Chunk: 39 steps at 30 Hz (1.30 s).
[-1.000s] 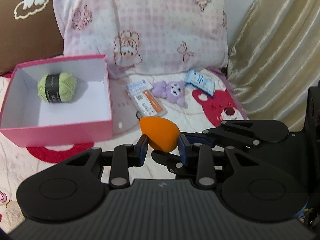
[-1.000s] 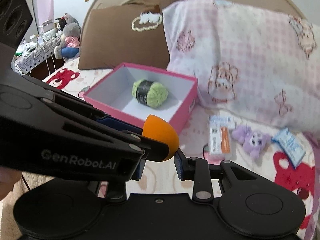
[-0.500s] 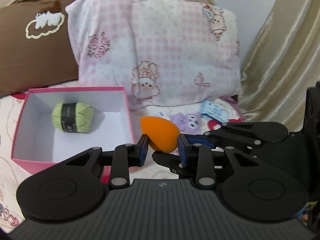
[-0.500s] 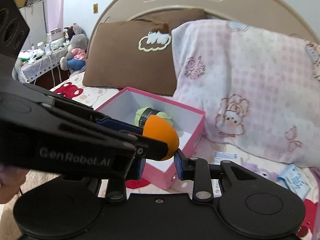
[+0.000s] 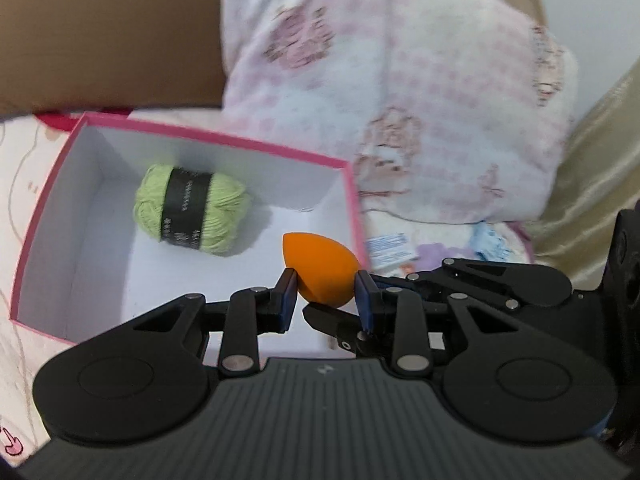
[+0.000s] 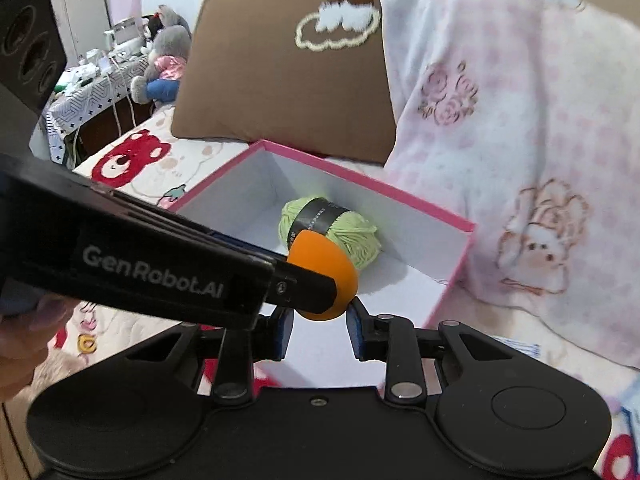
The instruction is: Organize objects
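L gripper (image 5: pixel 326 294) pinches orange sponge (image 5: pixel 320 270) btwn its blue pads, over the pink box (image 5: pixel 52 184), near box's right wall. Green yarn (image 5: pixel 192 210) lies inside, towards the back. R gripper (image 6: pixel 319 332) sits just beside/under the sponge; jaws part-open, and whether they touch it I can't tell. Pink pillow (image 5: pixel 400 100) behind box.

Pink box (image 5: pixel 48 216) near edge hidden behind gripper body, brown pillow (image 5: pixel 108 32) cut off at top, pink pillow (image 5: pixel 400 92) motion-blurred, small packets (image 5: pixel 390 245) at bed's far edge half hidden, yarn label (image 5: pixel 185 209) print unreadable.
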### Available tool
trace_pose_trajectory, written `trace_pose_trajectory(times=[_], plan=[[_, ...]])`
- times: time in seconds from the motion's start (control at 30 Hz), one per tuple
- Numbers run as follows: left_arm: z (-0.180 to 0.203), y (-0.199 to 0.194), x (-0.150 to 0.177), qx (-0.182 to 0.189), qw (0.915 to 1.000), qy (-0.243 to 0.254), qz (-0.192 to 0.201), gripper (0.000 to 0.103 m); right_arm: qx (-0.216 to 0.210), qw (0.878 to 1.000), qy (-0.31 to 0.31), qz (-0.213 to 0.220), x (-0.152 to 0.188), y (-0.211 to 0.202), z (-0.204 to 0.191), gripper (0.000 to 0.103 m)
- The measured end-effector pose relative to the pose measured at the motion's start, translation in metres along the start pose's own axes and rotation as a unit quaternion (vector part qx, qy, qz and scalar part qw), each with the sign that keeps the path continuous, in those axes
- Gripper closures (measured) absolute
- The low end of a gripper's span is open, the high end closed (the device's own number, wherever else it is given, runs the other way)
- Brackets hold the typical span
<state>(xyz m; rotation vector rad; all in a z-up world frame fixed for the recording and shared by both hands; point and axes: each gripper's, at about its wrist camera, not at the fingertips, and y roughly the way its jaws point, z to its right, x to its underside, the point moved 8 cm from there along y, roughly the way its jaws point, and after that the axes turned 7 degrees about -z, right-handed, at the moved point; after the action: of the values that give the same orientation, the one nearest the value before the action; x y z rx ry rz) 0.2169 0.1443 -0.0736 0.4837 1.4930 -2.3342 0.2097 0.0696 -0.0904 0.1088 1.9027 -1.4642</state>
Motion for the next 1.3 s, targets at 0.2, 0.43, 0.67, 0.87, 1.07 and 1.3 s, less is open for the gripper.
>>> trace_pose_trajectory(times=[0.2, 0.43, 0.67, 0.87, 1.07, 1.3], plan=[[-0.032, 0.040, -0.022, -0.010, 0.9992, -0.030, -0.026, 0.073, 0.019, 0.999, 0.007, -0.031, -0.016, 0.048, 0.008, 0.070], [-0.064, 0.090, -0.035, 0.048, 0.9873, -0.146, -0.041, 0.074, 0.065, 0.993, -0.019, -0.097, -0.026, 0.089, 0.028, 0.070], [-0.075, 0.108, -0.031, 0.057, 0.9838, -0.167, -0.028, 0.075, 0.095, 0.983, -0.091, -0.129, -0.024, 0.110, 0.025, 0.070], [-0.078, 0.119, -0.033, 0.056, 0.9836, -0.169, -0.031, 0.075, 0.100, 0.978, -0.121, -0.137, -0.019, 0.120, 0.026, 0.070], [-0.080, 0.126, -0.034, 0.049, 0.9812, -0.181, -0.045, 0.075, 0.083, 0.977, -0.120, -0.154, -0.017, 0.127, 0.029, 0.071], [-0.090, 0.121, -0.031, 0.067, 0.9692, -0.234, -0.036, 0.074, 0.071, 0.978, -0.126, -0.153, -0.015, 0.129, 0.032, 0.071]])
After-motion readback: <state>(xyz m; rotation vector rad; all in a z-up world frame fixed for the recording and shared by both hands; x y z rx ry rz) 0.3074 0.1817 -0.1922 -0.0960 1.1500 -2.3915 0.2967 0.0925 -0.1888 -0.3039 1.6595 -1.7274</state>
